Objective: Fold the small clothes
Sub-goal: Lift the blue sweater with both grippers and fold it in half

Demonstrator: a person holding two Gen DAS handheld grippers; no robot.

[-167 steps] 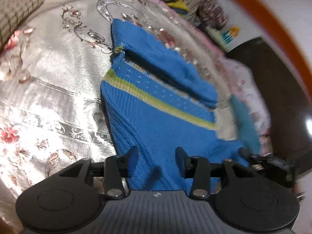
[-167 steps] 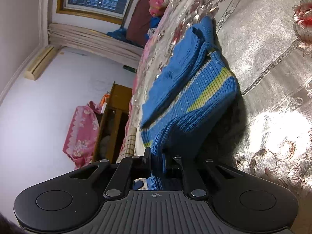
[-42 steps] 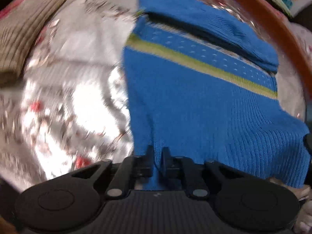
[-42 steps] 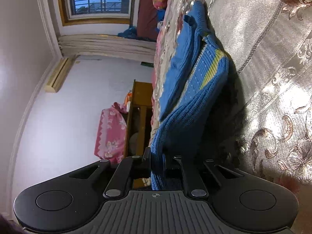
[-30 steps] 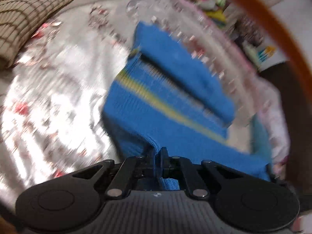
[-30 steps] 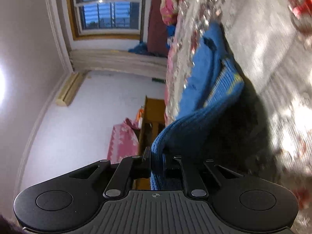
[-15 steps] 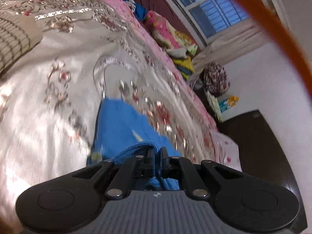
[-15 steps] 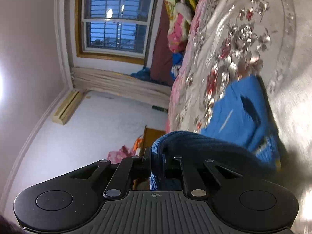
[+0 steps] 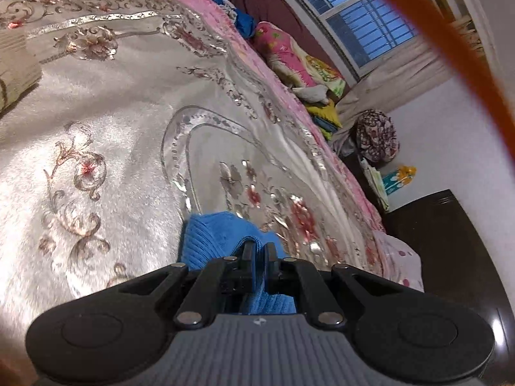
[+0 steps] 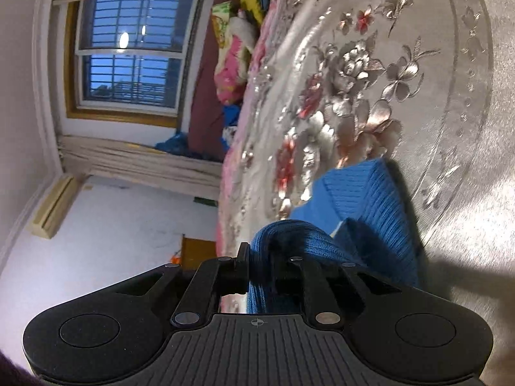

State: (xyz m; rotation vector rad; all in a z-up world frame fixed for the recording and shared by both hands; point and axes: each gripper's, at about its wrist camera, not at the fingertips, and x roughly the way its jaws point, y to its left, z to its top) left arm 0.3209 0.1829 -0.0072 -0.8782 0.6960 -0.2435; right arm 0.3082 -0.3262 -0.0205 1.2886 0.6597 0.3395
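Note:
A small blue knit sweater (image 9: 209, 238) lies on a silver flowered bedspread (image 9: 128, 122). My left gripper (image 9: 259, 251) is shut on a fold of its blue knit, low over the cloth, and most of the sweater is hidden under the gripper. In the right wrist view my right gripper (image 10: 259, 259) is shut on another bunched edge of the sweater (image 10: 370, 212), which folds over onto itself beside the fingers. The bedspread (image 10: 418, 80) stretches ahead of it.
Pink and yellow bedding (image 9: 289, 54) is piled at the far end of the bed below a barred window (image 9: 370, 22). A dark cabinet (image 9: 450, 251) stands right of the bed. A checked cushion (image 9: 13, 64) lies at the left edge.
Both grippers have carried the sweater's near edge forward over the rest of it. The striped body has gone out of sight and only a small blue part shows ahead of the fingers.

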